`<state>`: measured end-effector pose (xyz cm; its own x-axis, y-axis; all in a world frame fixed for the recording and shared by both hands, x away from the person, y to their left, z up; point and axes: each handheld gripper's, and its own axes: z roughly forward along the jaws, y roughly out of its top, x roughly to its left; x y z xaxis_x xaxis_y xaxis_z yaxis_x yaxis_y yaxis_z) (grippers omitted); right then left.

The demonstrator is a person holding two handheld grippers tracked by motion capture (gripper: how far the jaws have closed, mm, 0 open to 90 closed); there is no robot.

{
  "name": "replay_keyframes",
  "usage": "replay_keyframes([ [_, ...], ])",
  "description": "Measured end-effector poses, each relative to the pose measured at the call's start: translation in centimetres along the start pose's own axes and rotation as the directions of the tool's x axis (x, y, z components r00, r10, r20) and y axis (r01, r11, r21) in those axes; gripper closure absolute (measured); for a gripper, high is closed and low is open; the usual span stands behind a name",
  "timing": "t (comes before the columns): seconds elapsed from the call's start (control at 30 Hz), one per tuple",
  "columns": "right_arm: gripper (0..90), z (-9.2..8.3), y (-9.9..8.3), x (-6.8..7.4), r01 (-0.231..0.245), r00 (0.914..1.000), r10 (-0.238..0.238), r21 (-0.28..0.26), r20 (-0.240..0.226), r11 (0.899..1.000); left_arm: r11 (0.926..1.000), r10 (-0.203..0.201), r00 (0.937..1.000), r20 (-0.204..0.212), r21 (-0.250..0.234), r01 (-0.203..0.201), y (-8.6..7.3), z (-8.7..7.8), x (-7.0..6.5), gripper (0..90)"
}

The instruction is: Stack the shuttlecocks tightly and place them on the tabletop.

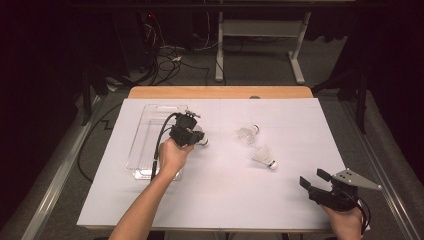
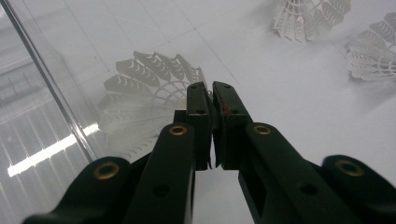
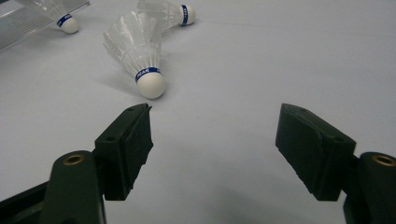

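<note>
shuttlecock (image 2: 144,100): lay on the white worktop (image 1: 225,195) just beside the clear plastic tray (image 1: 145,135), its feather skirt at the left tool's tips.
handling: judged very light; skirt thin and crushable, cork stiffer, so the cork was the safer hold.
left tool (image 2: 212,100): jaws nearly together, pinching the skirt's edge as far as could be told.
right tool (image 3: 212,140): jaws wide apart, nothing between them.
other shuttlecocks: one (image 3: 140,58) near the right tool, another (image 3: 170,11) beyond.
</note>
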<state>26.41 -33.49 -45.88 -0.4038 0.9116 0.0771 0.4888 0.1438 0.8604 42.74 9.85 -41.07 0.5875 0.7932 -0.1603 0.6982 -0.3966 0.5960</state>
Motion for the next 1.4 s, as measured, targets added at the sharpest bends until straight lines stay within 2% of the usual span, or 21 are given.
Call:
replay_keyframes([
  [0.3, 27.4, 0.0, 0.0, 0.0, 0.001, 1.0000, -0.001, 0.000, -0.001, 1.000, 0.9998, 0.015, 0.9998, 0.011, -0.016, -0.015, 0.7, -0.4, -0.6, 83.3],
  [0.5, 27.4, 0.0, 0.0, 0.0, 0.001, 1.0000, -0.001, 0.000, -0.002, 1.000, 0.9997, 0.023, 0.9995, 0.023, -0.011, -0.023, 0.9, 0.0, -1.0, 88.8],
  [1.03, 27.4, 0.0, 0.0, 0.0, 0.005, 1.0000, -0.005, 0.002, -0.005, 1.000, 0.9998, 0.019, 0.9981, 0.058, -0.004, -0.019, 1.4, 0.7, -1.5, 89.2],
  [1.17, 27.4, 0.0, 0.0, 0.0, 0.003, 1.0000, -0.003, 0.002, -0.006, 1.000, 0.9993, 0.036, 0.9983, 0.046, 0.005, -0.037, 1.8, 1.0, -1.9, 89.2],
  [1.4, 27.3, 0.0, 0.0, 0.0, 0.001, 1.0000, -0.001, 0.001, -0.006, 1.000, 0.9994, 0.032, 0.9974, 0.064, 0.012, -0.033, 2.2, 1.7, -2.3, 89.1],
])
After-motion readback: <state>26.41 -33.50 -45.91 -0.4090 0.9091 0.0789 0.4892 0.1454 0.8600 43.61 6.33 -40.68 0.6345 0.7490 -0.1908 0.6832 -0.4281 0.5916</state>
